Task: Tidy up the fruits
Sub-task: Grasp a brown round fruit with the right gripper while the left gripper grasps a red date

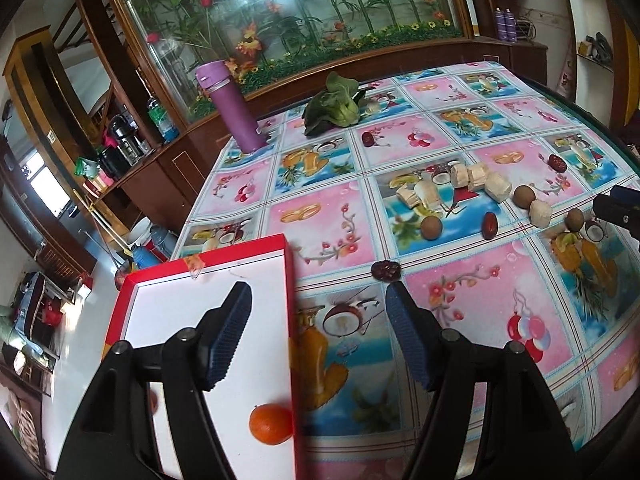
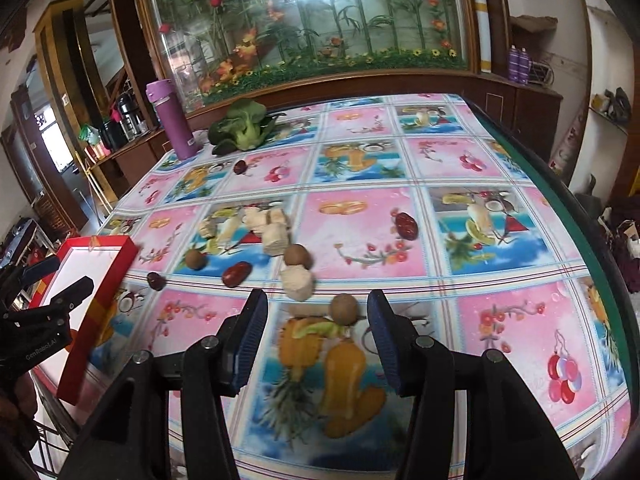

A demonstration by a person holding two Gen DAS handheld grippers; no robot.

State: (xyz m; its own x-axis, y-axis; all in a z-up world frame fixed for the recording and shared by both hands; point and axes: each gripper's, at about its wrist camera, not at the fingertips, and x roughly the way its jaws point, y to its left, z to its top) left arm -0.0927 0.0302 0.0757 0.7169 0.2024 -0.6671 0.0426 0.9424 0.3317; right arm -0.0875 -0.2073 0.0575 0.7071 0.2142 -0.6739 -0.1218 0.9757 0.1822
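Observation:
A shallow red box [image 1: 208,320] with a white floor sits at the table's left edge, and a small orange [image 1: 271,424] lies in its near corner. My left gripper [image 1: 319,292] hangs open over the box's right wall, holding nothing. Brown round fruits [image 1: 431,227], red dates [image 1: 489,225] and pale cut chunks [image 1: 497,186] lie scattered mid-table. A dark date [image 1: 385,270] rests just beyond my left fingertips. In the right wrist view my right gripper [image 2: 318,300] stands open, with a brown round fruit [image 2: 344,309] between its fingertips on the cloth. The red box [image 2: 96,300] shows at the left there.
A purple flask [image 1: 234,108] and a leafy green vegetable [image 1: 334,106] stand at the table's far side, before a wooden cabinet with a glass flower display. The table's dark rim [image 2: 580,232] curves along the right. Floor clutter lies left of the table.

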